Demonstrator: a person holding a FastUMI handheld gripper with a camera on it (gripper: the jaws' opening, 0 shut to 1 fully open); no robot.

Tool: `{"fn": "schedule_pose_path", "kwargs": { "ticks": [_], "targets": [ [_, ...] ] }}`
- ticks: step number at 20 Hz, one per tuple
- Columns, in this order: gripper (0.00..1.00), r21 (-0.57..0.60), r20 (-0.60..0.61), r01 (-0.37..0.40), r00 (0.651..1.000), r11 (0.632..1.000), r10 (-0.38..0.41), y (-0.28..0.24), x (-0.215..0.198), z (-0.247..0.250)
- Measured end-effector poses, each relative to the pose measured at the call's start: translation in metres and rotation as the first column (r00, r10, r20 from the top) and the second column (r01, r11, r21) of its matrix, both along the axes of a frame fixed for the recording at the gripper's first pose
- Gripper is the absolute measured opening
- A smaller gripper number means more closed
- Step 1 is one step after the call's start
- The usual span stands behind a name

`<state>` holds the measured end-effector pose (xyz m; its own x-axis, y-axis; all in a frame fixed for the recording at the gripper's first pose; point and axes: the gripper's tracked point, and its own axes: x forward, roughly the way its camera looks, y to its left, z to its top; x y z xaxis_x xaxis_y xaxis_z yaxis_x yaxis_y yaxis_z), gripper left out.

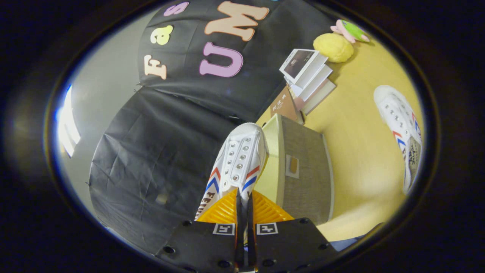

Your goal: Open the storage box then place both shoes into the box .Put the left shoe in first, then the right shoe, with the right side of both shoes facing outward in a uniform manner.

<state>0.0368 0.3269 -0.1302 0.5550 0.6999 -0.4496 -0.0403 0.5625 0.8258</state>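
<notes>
My gripper [243, 203] is shut on a white canvas shoe [237, 161] with red and blue stripes, pinching its collar between both fingers. The shoe hangs in the air, toe pointing away from me, beside the black cloth wall. Just to its right stands the grey fabric storage box [305, 170] on the yellow table; I see its pale side and a small label pocket, and I cannot tell whether its lid is open. The second white shoe [401, 129] lies on the table well beyond the box, far from my fingers.
A stack of books [308, 77] lies behind the box near the wall. A yellow plush ball [333, 47] and a green and pink toy [350, 30] sit past the books. Bare yellow tabletop [360, 151] stretches between the box and the second shoe.
</notes>
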Motion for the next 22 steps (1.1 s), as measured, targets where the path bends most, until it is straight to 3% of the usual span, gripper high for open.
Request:
{"fn": "schedule_pose_path", "kwargs": {
  "ticks": [6, 14, 19, 22],
  "targets": [
    [0.07, -0.087, -0.062, -0.016, 0.998, 0.996, 0.010, 0.033, 0.009, -0.040],
    [0.07, -0.270, -0.033, 0.054, 0.997, 0.961, -0.065, 0.045, 0.032, -0.051],
    [0.07, -0.343, -0.049, 0.012, 0.998, 0.939, -0.031, 0.064, 0.029, -0.068],
    [0.11, -0.373, -0.079, -0.051, 0.997, 0.926, 0.023, 0.078, 0.023, -0.089]
  ]
}}
